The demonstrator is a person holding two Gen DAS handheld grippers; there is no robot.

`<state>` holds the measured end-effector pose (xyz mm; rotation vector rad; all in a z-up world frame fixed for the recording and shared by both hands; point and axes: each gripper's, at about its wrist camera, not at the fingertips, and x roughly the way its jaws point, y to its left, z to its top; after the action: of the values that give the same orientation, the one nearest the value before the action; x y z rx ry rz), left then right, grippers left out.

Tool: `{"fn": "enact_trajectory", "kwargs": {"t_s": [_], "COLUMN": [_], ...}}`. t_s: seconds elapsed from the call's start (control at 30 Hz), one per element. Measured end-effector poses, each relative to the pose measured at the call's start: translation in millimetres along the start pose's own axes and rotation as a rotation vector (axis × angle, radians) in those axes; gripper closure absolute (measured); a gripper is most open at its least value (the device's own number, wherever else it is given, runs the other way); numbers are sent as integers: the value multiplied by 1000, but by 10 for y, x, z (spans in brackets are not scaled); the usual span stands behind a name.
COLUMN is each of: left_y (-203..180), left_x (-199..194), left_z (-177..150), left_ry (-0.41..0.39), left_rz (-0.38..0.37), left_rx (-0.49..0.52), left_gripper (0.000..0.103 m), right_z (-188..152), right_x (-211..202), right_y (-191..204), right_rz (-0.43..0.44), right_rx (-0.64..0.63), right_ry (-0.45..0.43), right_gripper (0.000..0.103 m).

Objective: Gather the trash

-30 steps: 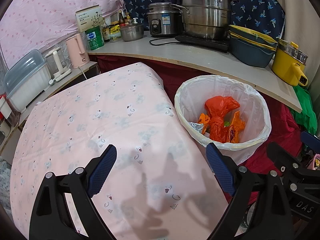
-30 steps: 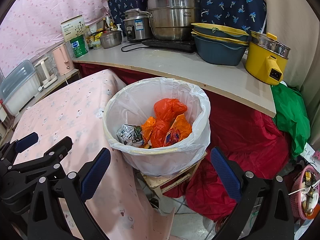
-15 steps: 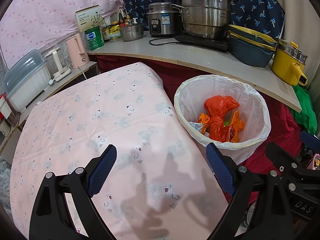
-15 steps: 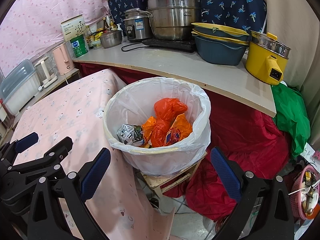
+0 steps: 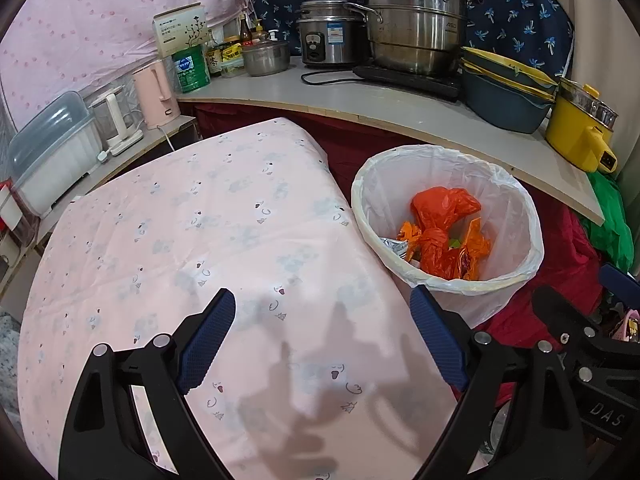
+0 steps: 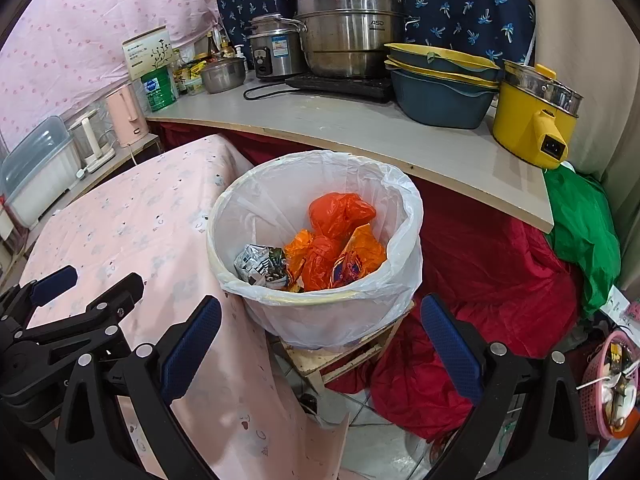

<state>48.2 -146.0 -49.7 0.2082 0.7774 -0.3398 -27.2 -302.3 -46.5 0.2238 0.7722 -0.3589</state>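
Trash bin [image 6: 316, 248], white liner folded over its rim, sits on a low wooden stand [image 6: 344, 356] hard against the 3 o'clock edge of the pink-clothed table [image 5: 192, 240]. We judge that placement deliberate: litter can go from tabletop to bin with a short reach. Inside: knotted orange plastic bags [image 6: 340, 236] centre to 1 o'clock, a crumpled foil wrapper [image 6: 260, 264] at 8 o'clock. We see no loose trash on the cloth; collecting looks done, or nearly.

Left gripper [image 5: 320, 344]: jaws spread wide, nothing between them, poised over the tablecloth, bin off at its 2 o'clock. Pitched forward and down.

Right gripper [image 6: 320, 352]: jaws likewise wide and empty, straddling the bin's near rim in view but clear of it, same downward pitch. The left gripper's frame shows at its 9 o'clock, the two side by side.

Beyond, at 12 o'clock: grey counter [image 6: 360, 128] with steel steamer pot [image 6: 352, 36], rice cooker [image 6: 276, 48], yellow electric pot [image 6: 532, 120].
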Motion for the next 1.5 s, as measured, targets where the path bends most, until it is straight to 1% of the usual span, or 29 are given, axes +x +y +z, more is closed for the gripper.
{"fn": "enact_trajectory", "kwargs": {"t_s": [0.23, 0.43, 0.67, 1.07, 1.5], "left_y": [66, 66, 60, -54, -29], "left_x": [9, -4, -1, 3, 33], "left_z": [1, 6, 9, 34, 13], "left_ry": [9, 0, 3, -1, 16], "left_rz": [5, 4, -2, -21, -12], "left_rx": [-21, -11, -24, 9, -5], "left_gripper": [18, 18, 18, 18, 18], "right_z": [-5, -22, -34, -45, -38], "right_x": [7, 28, 14, 31, 34], "right_y": [-11, -3, -54, -138, -135], "right_rz": [-2, -3, -13, -18, -17], "right_rx": [-3, -9, -5, 8, 5], "right_ry": [3, 8, 6, 12, 12], "right_gripper": [7, 7, 7, 7, 7]}}
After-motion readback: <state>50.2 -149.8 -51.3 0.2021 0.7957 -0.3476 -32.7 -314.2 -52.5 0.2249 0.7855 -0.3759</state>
